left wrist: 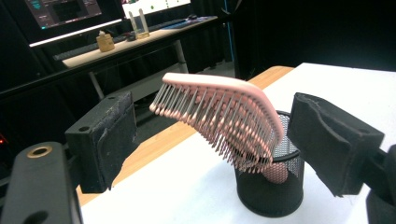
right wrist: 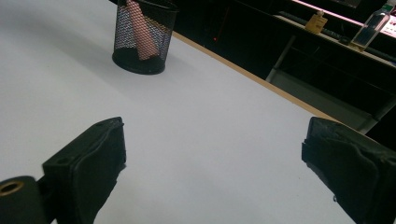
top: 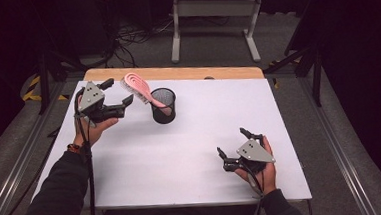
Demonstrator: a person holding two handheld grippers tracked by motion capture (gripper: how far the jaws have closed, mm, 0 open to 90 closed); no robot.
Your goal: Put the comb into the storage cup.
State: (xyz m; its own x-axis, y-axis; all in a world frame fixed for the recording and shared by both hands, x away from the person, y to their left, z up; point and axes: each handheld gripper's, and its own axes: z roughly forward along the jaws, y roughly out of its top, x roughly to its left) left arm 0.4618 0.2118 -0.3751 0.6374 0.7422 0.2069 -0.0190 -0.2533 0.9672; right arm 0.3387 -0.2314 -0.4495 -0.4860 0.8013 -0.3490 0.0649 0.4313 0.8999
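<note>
Black mesh cup (top: 163, 105): upright on the white worktop (top: 191, 152), toward its far side. Pink hairbrush (top: 138, 88): handle down inside the cup, bristled head leaning out over the rim (bristles face downward). Left gripper (top: 118, 94): just beside the cup, jaws spread wide, holding nothing. Right gripper (top: 232, 142): well apart from the cup at the near edge, jaws wide, empty.

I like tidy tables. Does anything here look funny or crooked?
Yes: the pink hairbrush stands handle-down in the black mesh cup, a pen-holder sort of cup, and leans far over its rim toward the left gripper, whose jaws are open near it. The cup stands upright and nothing has spilled.
</note>
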